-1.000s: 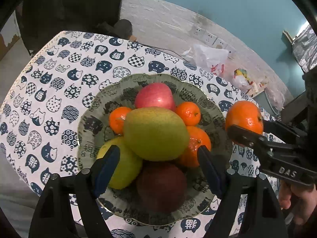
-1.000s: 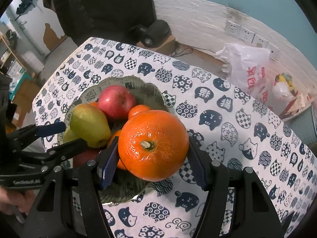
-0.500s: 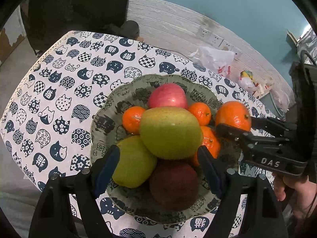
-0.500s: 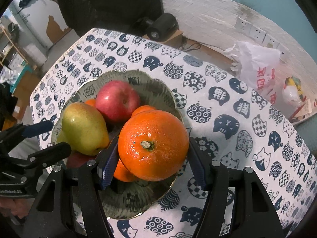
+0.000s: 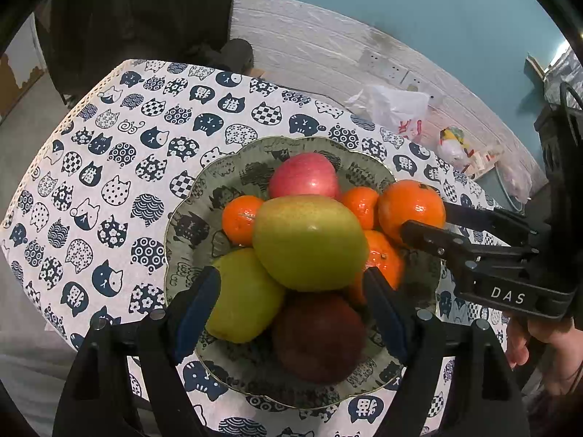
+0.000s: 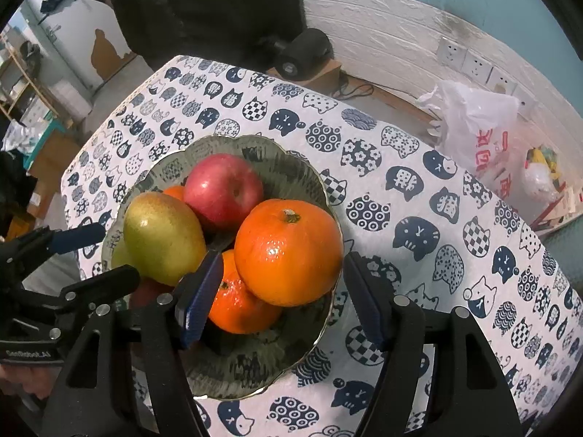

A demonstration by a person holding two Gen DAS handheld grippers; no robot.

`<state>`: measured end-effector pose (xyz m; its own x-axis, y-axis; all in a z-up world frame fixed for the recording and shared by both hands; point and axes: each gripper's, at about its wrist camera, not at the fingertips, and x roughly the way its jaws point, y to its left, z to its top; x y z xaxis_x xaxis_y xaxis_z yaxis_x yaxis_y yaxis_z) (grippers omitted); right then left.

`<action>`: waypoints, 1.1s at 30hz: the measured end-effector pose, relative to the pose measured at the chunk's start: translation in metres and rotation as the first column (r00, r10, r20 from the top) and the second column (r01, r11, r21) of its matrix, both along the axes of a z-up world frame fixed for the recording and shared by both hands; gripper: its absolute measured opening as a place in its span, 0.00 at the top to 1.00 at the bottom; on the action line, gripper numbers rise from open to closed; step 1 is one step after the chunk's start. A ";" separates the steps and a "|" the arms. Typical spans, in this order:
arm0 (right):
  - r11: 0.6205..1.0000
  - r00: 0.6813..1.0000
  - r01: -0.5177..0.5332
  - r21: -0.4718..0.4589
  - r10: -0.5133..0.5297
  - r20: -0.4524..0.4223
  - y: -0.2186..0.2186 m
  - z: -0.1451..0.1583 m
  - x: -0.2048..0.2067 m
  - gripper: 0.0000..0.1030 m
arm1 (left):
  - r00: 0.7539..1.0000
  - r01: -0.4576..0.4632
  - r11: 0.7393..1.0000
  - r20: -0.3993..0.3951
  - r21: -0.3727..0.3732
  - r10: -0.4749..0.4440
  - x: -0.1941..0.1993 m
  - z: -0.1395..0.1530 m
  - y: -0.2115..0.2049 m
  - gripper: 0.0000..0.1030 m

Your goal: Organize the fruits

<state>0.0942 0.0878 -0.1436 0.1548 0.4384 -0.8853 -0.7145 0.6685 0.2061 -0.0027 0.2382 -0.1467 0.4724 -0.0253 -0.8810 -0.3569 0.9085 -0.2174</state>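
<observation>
Start at the left of the scene. Your left gripper (image 5: 291,302) hangs over the near side of the bowl (image 5: 189,196) with its jaws spread wide and nothing between the pads; the fruit pile shows through the gap.

The bowl sits on the cat-print tablecloth (image 5: 109,167) and holds most of the fruit:
- a yellow-green pear (image 5: 244,298) at the near left;
- a larger green pear (image 5: 309,242) on top of the pile;
- a dark red apple (image 5: 320,338) at the near side;
- a pink-red apple (image 5: 304,176) at the far side;
- a small tangerine (image 5: 240,218) on each side of the pink-red apple;
- an orange (image 5: 382,262) low on the right, partly covered.

Move on to the right. The large orange (image 6: 288,251) rests on the right side of the pile, against the lower orange and close to the bowl rim. Your right gripper (image 6: 282,293) brackets it with jaws parted. In the right wrist view a gap shows between the right pad and the orange skin; the left pad sits close beside it, and contact there cannot be confirmed. Treat the large orange as released or nearly so.

No loose fruit shows on the visible tablecloth. Judge the task as near its end: every visible fruit is in the bowl. What is left is to draw the right gripper clear without rolling the large orange off the pile, since it sits high and near the rim.
</observation>
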 end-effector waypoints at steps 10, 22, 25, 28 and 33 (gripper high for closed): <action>0.999 0.998 0.039 0.017 -0.040 0.051 -0.021 0.037 -0.012 0.30 | 0.999 0.019 0.997 0.042 0.076 -0.023 -0.012 0.027 -0.012 0.18; 0.991 0.984 0.101 0.082 -0.112 0.141 -0.053 0.101 -0.032 0.22 | 0.985 0.093 0.984 0.127 0.151 -0.113 -0.032 0.078 -0.042 0.14; 0.989 0.979 0.107 0.100 -0.122 0.160 -0.059 0.114 -0.039 0.22 | 0.983 0.095 0.985 0.144 0.141 -0.115 -0.038 0.088 -0.044 0.12; 0.988 0.975 0.110 0.112 -0.129 0.181 -0.064 0.125 -0.046 0.21 | 0.980 0.094 0.983 0.160 0.158 -0.120 -0.043 0.097 -0.045 0.11; 0.984 0.971 0.118 0.131 -0.142 0.193 -0.072 0.140 -0.055 0.21 | 0.976 0.072 0.975 0.185 0.208 -0.112 -0.050 0.112 -0.051 0.05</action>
